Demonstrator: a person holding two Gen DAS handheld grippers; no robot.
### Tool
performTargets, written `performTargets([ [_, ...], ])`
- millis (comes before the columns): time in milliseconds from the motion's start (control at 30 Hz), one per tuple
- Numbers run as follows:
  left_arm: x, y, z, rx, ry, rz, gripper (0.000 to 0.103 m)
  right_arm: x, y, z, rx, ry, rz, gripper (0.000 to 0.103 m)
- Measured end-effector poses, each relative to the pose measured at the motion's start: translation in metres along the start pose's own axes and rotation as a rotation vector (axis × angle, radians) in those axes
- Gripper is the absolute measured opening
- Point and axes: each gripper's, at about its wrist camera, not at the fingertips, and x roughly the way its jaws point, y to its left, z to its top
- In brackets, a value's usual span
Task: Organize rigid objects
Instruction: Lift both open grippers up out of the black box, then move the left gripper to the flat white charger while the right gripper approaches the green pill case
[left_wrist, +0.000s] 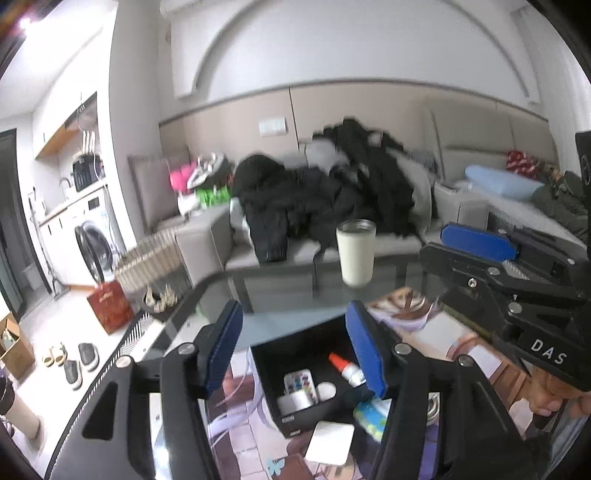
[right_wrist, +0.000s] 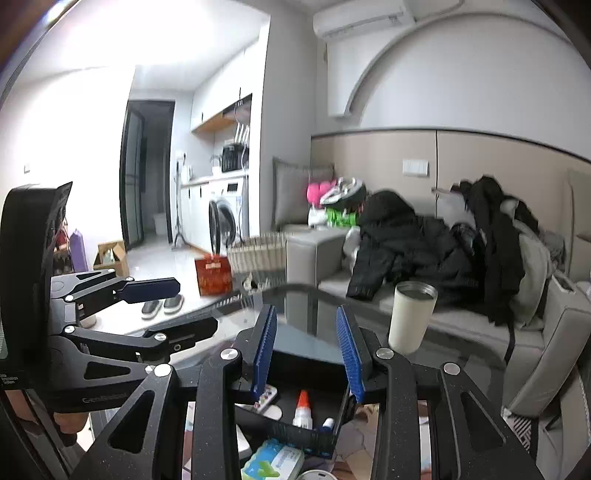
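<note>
Two grippers above a cluttered glass table

Left gripper (left_wrist: 293, 347) and right gripper (right_wrist: 306, 354), jaws spread and empty, frame a black box (left_wrist: 314, 413); cream tumbler (left_wrist: 355, 253) stands at frame centre.

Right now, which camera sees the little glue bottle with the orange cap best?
The left wrist view. There the glue bottle lies in the open black box, seen from above with nothing covering it. The right wrist view shows the same bottle smaller, near the bottom, under the right gripper.
</note>
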Motion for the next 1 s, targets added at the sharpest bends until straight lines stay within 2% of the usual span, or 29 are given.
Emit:
performTargets([
  [133, -0.02, 0.0, 0.004, -0.015, -0.065, -0.004, 0.06, -0.024, 0.002, 0.005, -0.017, -0.069, -0.018, 0.041],
  [200, -0.028, 0.0, 0.005, -0.021, -0.084, -0.009, 0.061, -0.037, 0.001, 0.007, -0.003, -0.107, -0.019, 0.057],
  [233, -0.032, 0.0, 0.005, -0.025, -0.09, -0.013, 0.062, -0.043, 0.001, 0.008, 0.001, -0.125, -0.022, 0.061],
  [300, -0.038, -0.003, 0.003, -0.036, -0.106, -0.02, 0.065, -0.056, -0.001, 0.009, 0.002, -0.172, -0.032, 0.083],
  [333, -0.041, -0.004, 0.002, -0.037, -0.119, -0.017, 0.073, -0.062, -0.002, 0.009, 0.001, -0.191, -0.039, 0.086],
  [367, -0.044, -0.005, 0.002, -0.034, -0.134, -0.011, 0.083, -0.069, -0.004, 0.009, 0.005, -0.214, -0.044, 0.087],
  [400, -0.048, -0.007, 0.001, -0.028, -0.153, -0.001, 0.086, -0.074, -0.006, 0.009, 0.011, -0.224, -0.037, 0.087],
  [500, -0.057, -0.006, -0.001, -0.021, -0.185, 0.007, 0.087, -0.082, -0.012, 0.008, 0.038, -0.215, -0.027, 0.087],
  [600, -0.061, -0.002, -0.004, -0.029, -0.175, 0.0, 0.088, -0.083, -0.017, 0.004, 0.048, -0.188, -0.031, 0.087],
  [867, -0.041, 0.005, -0.02, -0.028, -0.047, 0.009, 0.088, -0.062, -0.02, -0.007, 0.069, -0.053, 0.001, 0.087],
  [1000, -0.021, 0.008, -0.03, -0.041, 0.043, 0.005, 0.088, -0.043, -0.018, -0.014, 0.082, 0.026, 0.028, 0.082],
])
